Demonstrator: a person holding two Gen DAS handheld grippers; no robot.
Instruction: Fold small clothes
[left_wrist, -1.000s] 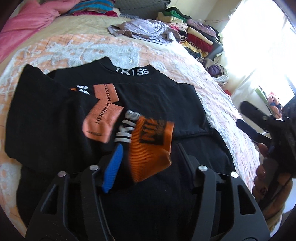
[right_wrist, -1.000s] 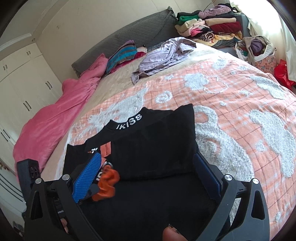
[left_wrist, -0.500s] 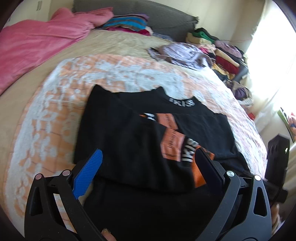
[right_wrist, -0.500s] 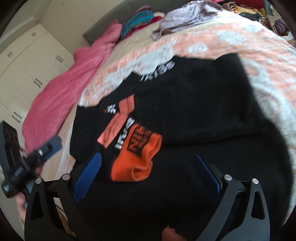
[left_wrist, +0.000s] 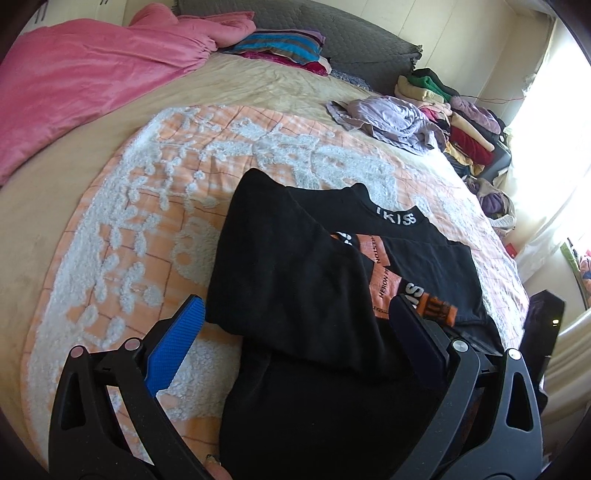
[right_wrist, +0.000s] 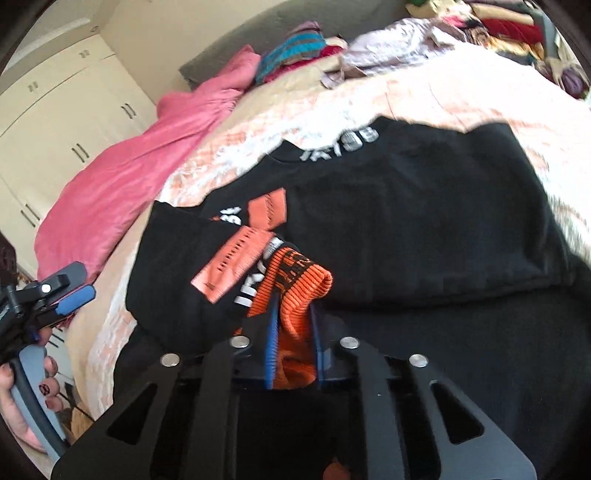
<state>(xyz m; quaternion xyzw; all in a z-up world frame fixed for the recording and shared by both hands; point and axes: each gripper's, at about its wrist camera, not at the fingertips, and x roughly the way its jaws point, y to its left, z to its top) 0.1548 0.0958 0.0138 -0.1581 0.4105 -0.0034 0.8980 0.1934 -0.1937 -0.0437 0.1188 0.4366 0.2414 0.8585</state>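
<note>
A black long-sleeved shirt (left_wrist: 295, 266) with white collar lettering lies partly folded on the orange-and-white bedspread (left_wrist: 147, 229). Its left sleeve is folded across the chest and ends in an orange ribbed cuff (right_wrist: 295, 280). My right gripper (right_wrist: 293, 306) is shut on that cuff, and the fabric bunches up between its blue pads. My left gripper (left_wrist: 295, 306) is open above the shirt's near left side, holding nothing. In the left wrist view the orange cuff (left_wrist: 437, 308) peeks out behind the right finger. The left gripper (right_wrist: 75, 286) also shows at the right wrist view's left edge, held by a hand.
A pink blanket (left_wrist: 85, 74) covers the bed's far left. A crumpled lilac garment (left_wrist: 391, 118) and a pile of folded clothes (left_wrist: 461, 125) lie at the far right. Striped fabric (left_wrist: 280, 48) rests against a grey headboard cushion (left_wrist: 354, 40). White wardrobes (right_wrist: 74, 122) stand left.
My left gripper let go of the orange cuff, opened wide and drew back to the left. My right gripper came down over the cuff and closed on it.
</note>
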